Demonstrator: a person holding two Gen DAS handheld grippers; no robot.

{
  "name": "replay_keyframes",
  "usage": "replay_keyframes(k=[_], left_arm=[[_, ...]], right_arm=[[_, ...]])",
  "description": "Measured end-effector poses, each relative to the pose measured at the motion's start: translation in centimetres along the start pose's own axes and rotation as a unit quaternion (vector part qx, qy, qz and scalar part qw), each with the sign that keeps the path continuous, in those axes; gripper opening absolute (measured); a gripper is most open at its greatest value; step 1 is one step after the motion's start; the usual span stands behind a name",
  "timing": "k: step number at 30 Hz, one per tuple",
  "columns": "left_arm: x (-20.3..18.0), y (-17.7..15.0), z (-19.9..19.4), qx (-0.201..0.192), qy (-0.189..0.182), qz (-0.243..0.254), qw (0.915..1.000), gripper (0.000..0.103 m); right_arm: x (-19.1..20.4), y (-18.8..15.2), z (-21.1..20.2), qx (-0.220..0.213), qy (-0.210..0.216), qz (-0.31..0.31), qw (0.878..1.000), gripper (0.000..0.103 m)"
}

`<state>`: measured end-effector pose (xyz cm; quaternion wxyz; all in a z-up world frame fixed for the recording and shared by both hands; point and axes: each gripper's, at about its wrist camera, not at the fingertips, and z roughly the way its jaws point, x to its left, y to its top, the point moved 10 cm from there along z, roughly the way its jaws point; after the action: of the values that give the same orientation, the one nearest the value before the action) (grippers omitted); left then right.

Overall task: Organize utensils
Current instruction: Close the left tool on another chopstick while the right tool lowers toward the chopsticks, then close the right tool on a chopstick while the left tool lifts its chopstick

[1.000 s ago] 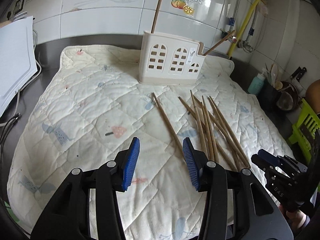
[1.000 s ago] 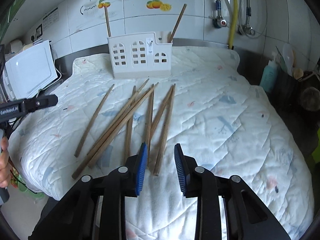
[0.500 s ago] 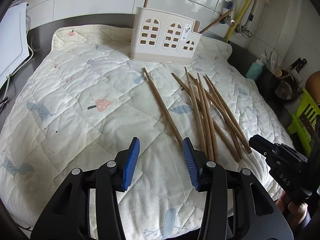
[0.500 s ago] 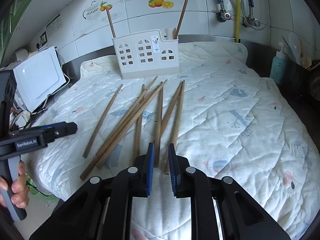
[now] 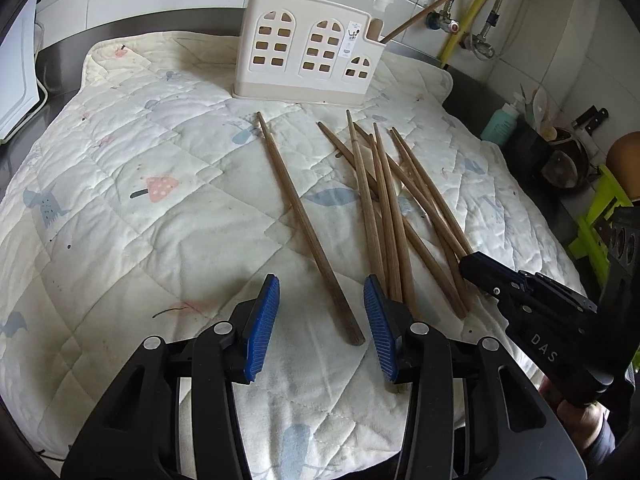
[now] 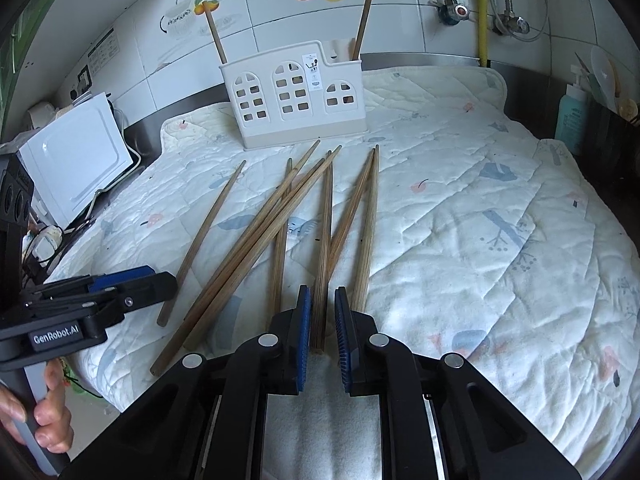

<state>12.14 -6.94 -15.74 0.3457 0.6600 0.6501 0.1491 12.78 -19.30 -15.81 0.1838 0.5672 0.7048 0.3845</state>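
Note:
Several wooden chopsticks lie fanned on a quilted cloth. Behind them stands a white utensil holder with two chopsticks upright in it. My right gripper is shut on the near end of one chopstick in the middle of the fan. My left gripper is open low over the cloth. One separate chopstick lies between its pads, untouched. The holder is far ahead of it. Each gripper shows in the other's view: left, right.
A white appliance stands left of the cloth. At the right edge are a teal bottle and a dark container with utensils. Taps and a yellow hose hang on the tiled wall. A green stool stands off the counter.
My right gripper's jaws came together from open onto a chopstick's near end. My left gripper sank and moved forward, so the separate chopstick now lies between its pads.

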Motion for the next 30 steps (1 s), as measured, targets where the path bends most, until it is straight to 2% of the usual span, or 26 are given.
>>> replay_keyframes(k=[5, 8, 12, 17, 22, 27, 30], left_arm=[[-0.2, 0.0, 0.5, 0.000, -0.001, -0.003, 1.0000, 0.043], [-0.2, 0.1, 0.7, -0.002, 0.001, -0.004, 1.0000, 0.039], [-0.2, 0.3, 1.1, -0.002, 0.007, -0.010, 0.9999, 0.026], [0.0, 0.6, 1.6, -0.002, 0.029, -0.015, 0.9994, 0.021], [-0.4, 0.9, 2.0, 0.001, 0.054, 0.012, 0.9985, 0.019], [0.6, 1.2, 1.8, 0.020, 0.027, 0.000, 0.9994, 0.006], [1.3, 1.4, 1.3, 0.014, 0.026, -0.003, 0.9996, 0.005]], right_arm=[[-0.1, 0.0, 0.1, 0.000, 0.007, 0.013, 1.000, 0.008], [-0.2, 0.0, 0.0, -0.003, 0.008, 0.015, 1.000, 0.007], [-0.2, 0.2, -0.2, -0.010, 0.003, 0.014, 1.000, 0.007], [0.0, 0.5, -0.7, -0.020, -0.004, 0.005, 1.000, 0.007], [0.2, 0.8, -1.0, -0.025, -0.008, -0.002, 1.000, 0.007], [0.3, 1.9, -2.7, -0.045, -0.011, -0.006, 0.999, 0.007], [0.3, 3.0, -3.9, -0.062, -0.013, -0.011, 0.998, 0.007]])
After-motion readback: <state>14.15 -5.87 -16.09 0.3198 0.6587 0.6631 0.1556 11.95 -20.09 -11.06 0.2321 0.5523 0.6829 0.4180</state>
